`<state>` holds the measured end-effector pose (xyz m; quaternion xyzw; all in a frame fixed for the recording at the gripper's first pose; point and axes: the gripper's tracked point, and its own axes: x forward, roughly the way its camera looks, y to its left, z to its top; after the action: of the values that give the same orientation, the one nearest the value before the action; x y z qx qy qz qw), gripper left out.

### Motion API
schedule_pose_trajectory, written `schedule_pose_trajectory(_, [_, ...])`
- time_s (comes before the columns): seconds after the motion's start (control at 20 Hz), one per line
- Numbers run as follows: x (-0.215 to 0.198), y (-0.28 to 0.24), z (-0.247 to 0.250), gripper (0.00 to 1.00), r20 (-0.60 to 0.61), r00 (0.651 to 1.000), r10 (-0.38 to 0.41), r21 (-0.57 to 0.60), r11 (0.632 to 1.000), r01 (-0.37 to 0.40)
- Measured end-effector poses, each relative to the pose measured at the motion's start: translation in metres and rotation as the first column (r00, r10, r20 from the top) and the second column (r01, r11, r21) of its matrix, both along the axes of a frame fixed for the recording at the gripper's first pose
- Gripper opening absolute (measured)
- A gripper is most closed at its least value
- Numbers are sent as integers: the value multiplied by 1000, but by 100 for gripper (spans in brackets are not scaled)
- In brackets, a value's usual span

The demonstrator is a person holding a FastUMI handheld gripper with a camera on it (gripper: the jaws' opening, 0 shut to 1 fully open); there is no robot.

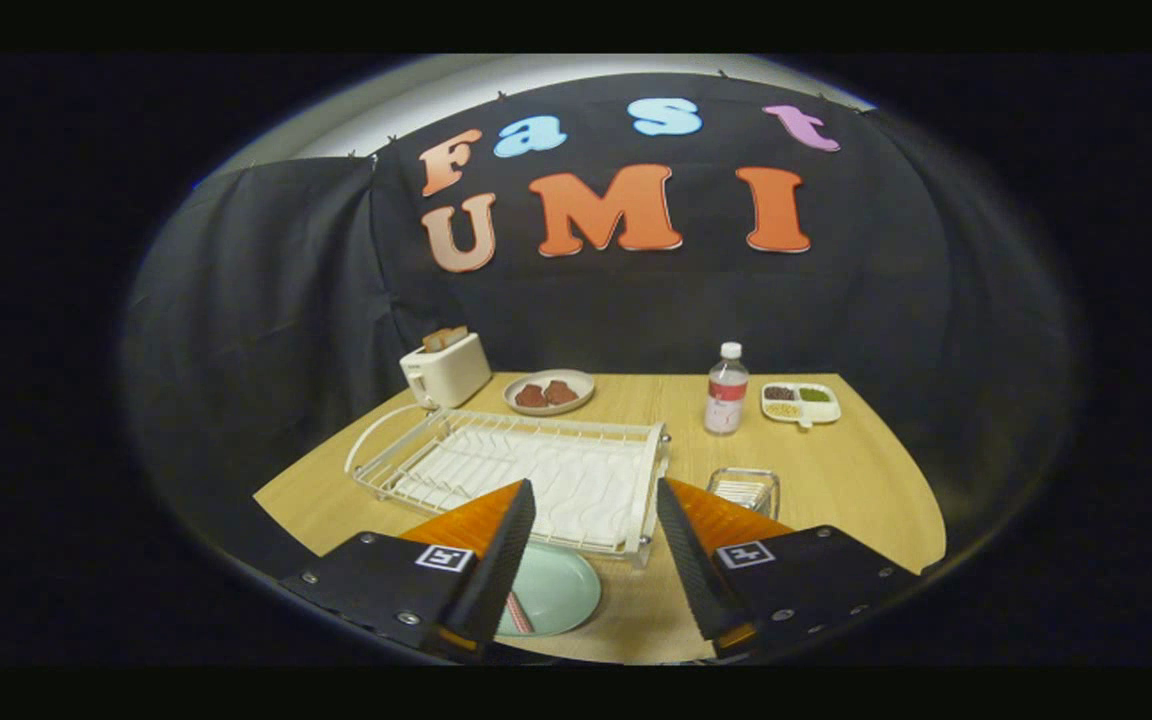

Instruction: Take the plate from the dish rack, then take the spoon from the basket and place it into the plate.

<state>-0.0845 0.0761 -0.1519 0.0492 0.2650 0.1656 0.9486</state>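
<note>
The gripper (591, 560) hangs above the wooden table (836, 480) with fingers spread wide, holding nothing. Just below the left finger lies the pale green round plate (561, 590), out of the white wire dish rack (526, 470). A striped handle on it is perhaps the spoon (518, 612), partly hidden. The small clear basket (744, 490) stands beside the rack. The task seems nearly done.

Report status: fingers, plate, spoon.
Gripper open, fingers holding nothing. Plate on the table in front of the dish rack, between the fingers. Spoon already lying in it. Nothing in the way.
</note>
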Motion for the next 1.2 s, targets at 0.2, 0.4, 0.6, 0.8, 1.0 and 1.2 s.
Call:
schedule_pose_trajectory(0.2, [30,-13,59,89,148,988,-45,-3,999,45])
schedule_pose_trajectory(0.4, [56,-24,124,92,313,946,-79,-14,996,88])
schedule_pose_trajectory(0.6, [67,-28,158,92,384,920,-85,-23,995,102])
schedule_pose_trajectory(0.8, [76,-22,180,93,443,893,-74,-25,995,95])
schedule_pose_trajectory(1.0, [78,-24,187,93,459,885,-74,-22,995,95])
schedule_pose_trajectory(1.2, [81,-28,194,93,478,874,-85,-12,995,103])
